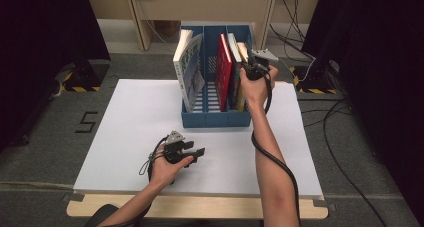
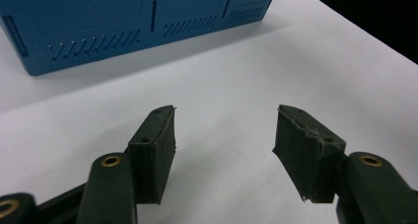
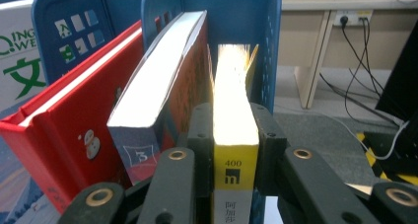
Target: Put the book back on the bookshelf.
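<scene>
On the white board (image 1: 130, 137) that covers the table, the left gripper (image 1: 192, 152) lies low near the front edge, left of the middle, held in the person's left hand (image 1: 167, 168). Its jaws stand open with nothing between them; in the left gripper view only the bare white surface shows in the gap, and the blue file rack (image 2: 123, 26) stands well beyond the tips.

That blue file rack (image 1: 215, 118) sits at the back edge of the board, a little right of its middle, with three compartments. The left compartment holds a white book (image 1: 189, 69) that leans left. The middle and right compartments hold a red book (image 1: 223, 69), a darker book beside it with a blue-and-red cover (image 3: 153, 95), and the yellow-spined book (image 3: 235, 135), which stands upright at the far right, just beside the rack's right wall.

The right gripper (image 1: 251, 67) is raised at the rack's right rear corner, in the person's right hand (image 1: 257, 87). In the right gripper view the yellow-spined book runs straight up between the two black jaws, one pad (image 3: 201, 130) against its left cover and the other against its right cover, with the spine's upper end toward the camera. The pads lie against the book on both sides, so the jaws grip it, though not widely spread.
</scene>
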A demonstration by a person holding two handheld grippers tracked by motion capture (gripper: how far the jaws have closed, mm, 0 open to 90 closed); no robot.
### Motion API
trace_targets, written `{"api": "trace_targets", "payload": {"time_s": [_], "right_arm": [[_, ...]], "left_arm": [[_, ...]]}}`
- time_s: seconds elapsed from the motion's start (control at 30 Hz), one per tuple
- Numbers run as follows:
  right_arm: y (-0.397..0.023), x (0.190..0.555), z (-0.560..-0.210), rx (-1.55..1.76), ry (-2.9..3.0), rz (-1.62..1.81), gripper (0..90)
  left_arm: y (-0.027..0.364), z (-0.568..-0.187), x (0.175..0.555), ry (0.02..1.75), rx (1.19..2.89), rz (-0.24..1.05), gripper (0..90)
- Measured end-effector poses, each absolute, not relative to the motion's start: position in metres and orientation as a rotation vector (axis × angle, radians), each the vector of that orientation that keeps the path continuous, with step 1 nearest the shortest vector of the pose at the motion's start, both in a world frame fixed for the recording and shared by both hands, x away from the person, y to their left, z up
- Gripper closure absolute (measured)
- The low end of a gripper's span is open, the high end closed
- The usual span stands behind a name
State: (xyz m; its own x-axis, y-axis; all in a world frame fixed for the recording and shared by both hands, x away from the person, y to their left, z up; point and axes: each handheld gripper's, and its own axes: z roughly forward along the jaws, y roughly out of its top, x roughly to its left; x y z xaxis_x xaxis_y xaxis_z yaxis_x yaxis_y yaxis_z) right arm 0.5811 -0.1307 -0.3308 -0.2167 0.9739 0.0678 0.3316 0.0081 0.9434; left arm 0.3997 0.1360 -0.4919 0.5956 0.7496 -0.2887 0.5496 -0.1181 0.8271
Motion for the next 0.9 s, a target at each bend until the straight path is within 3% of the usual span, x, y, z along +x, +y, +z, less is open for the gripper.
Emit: {"api": "trace_targets", "payload": {"time_s": [0.63,0.9], "right_arm": [[-0.1306,0.5795,-0.3276,1.428,1.7,1.128,72.0],[-0.1285,0.5815,-0.3237,1.489,1.713,1.09,75.9]], "left_arm": [[0.1357,-0.492,0.3993,1.063,1.802,0.241,40.0],[0.1361,-0.4921,0.3995,1.063,1.802,0.241,40.0]]}}
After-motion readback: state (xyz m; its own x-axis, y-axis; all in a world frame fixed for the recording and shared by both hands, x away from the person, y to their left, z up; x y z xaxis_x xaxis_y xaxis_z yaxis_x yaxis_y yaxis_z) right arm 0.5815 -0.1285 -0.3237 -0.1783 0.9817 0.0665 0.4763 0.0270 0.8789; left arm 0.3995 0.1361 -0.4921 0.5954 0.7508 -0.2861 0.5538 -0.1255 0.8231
